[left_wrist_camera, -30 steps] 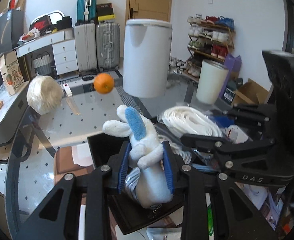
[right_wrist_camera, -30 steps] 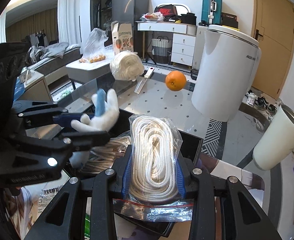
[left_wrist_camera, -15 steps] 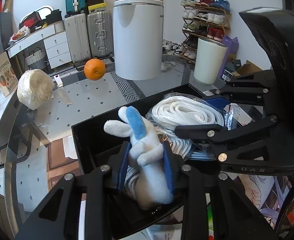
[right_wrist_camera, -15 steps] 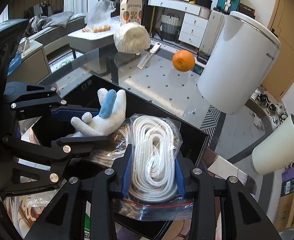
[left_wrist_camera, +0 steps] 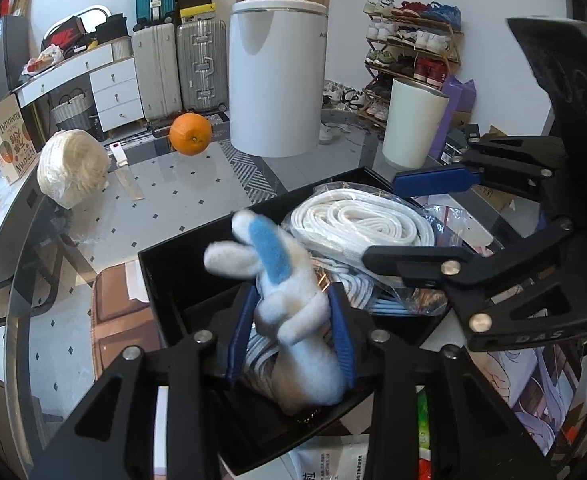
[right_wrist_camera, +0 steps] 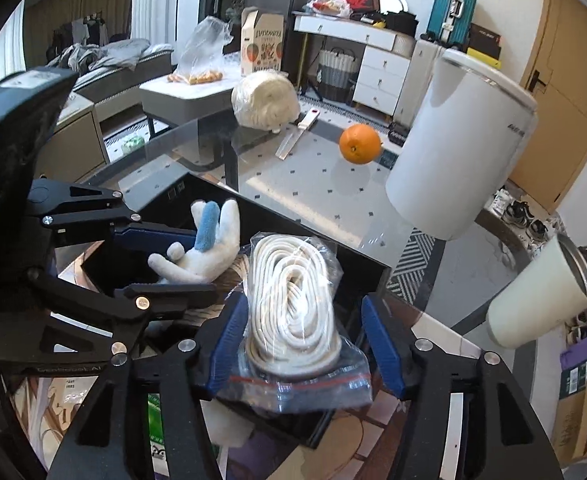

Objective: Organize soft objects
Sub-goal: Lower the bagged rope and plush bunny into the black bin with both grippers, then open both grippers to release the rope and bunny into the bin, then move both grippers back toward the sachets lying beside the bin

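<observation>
Two grippers over one black bin (left_wrist_camera: 161, 280) on my glass desk (left_wrist_camera: 181, 200). Left gripper (left_wrist_camera: 289, 336): jaws have just been easing apart, plush rabbit (left_wrist_camera: 293, 312) sits between them in the bin; can't tell if the pads press it. Right gripper (right_wrist_camera: 305, 344): jaws have just opened, clear of the bagged white rope (right_wrist_camera: 293, 304) lying in the bin beside the rabbit. Desk also carries one orange (left_wrist_camera: 190, 133), one yarn ball (left_wrist_camera: 71, 172), two white canisters. Room behind: three suitcases, one shoe rack, drawers.
</observation>
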Demonstrator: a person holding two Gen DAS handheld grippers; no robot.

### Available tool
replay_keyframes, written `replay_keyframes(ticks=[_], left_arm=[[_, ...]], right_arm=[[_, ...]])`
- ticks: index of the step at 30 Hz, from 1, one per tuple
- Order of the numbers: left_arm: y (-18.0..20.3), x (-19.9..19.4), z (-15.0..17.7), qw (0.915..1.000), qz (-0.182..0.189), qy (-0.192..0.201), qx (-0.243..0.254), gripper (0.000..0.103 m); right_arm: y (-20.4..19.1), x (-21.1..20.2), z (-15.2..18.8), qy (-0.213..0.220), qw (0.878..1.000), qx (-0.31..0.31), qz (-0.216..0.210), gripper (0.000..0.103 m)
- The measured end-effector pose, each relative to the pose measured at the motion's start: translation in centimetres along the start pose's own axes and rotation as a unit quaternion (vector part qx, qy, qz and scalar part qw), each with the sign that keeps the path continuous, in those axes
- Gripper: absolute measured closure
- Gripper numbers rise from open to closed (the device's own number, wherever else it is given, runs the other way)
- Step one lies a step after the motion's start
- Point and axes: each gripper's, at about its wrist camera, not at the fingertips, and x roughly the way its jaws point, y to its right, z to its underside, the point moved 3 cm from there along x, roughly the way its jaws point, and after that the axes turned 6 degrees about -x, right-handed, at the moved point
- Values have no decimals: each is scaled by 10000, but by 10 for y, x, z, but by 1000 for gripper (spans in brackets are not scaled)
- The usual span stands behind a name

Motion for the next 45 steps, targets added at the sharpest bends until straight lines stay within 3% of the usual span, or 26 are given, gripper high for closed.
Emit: replay_keyframes(ticks=[2,5,7,12,14,22,28,33,45], left_arm=[[1,-5,1,9999,-37,99,17,46],[2,-12,2,9998,-72,207,7,37],[1,-19,3,9994,-172,291,-25,16],[-7,-37,9,9981,-173,543,-240,0],[-10,-44,12,9971,-234,655,-293,0],[-17,-67,35,9939,-471,884,-462,0],[-15,-81,54,9913,-564,1039,-583,0],[-16,-79,68,9903,-625,983,-753,0],[-13,-67,88,9916,-757,738,-740,0]], right_arm=[[1,-6,3,62,9999,88,39,36],[4,-16,9,158,9995,243,78,27],[6,-23,14,227,9990,372,118,23],[4,-39,27,409,9971,622,158,9],[2,-46,32,507,9960,717,133,1],[-8,-64,55,711,9912,1119,36,1],[-21,-66,73,657,9919,1083,-73,1],[-25,-64,87,503,9863,1520,-387,1],[-44,-41,94,221,9800,1765,-898,1]])
